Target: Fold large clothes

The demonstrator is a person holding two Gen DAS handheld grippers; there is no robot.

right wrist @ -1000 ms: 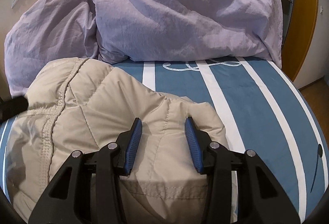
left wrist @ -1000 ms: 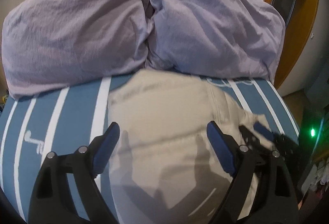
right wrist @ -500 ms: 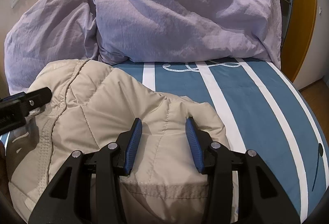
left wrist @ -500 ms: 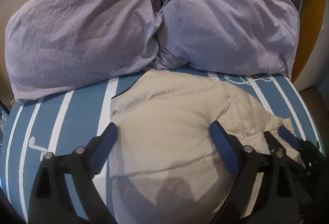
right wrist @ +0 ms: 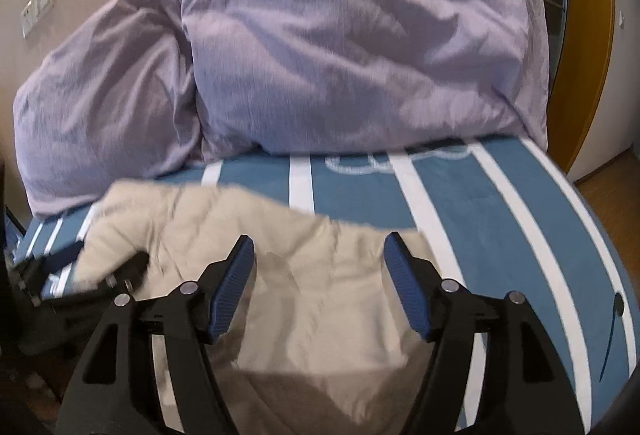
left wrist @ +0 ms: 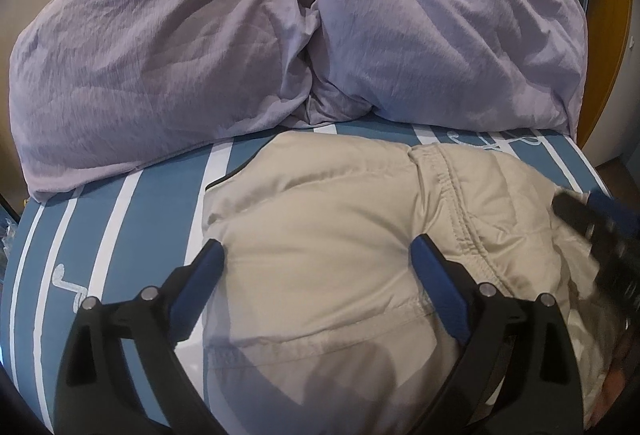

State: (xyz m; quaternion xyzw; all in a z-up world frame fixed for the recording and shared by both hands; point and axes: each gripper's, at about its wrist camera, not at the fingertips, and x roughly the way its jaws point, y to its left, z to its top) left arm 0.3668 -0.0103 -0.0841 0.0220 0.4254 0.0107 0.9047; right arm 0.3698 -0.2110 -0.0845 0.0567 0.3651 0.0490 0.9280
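Beige padded jacket (left wrist: 340, 235) lies on the striped bed (left wrist: 140, 235), beneath both grippers: left gripper (left wrist: 320, 263) spread wide over it, right gripper (right wrist: 320, 255) opening, pads off the cloth.

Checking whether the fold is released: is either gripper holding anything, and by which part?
Nothing is held. The left gripper stands open over the beige padded jacket; the right gripper jaws are opening, clear of the fabric.

Two wrist fisheyes, close above the bed (left wrist: 160, 219), angled down (both showing duvet (right wrist: 352, 55))
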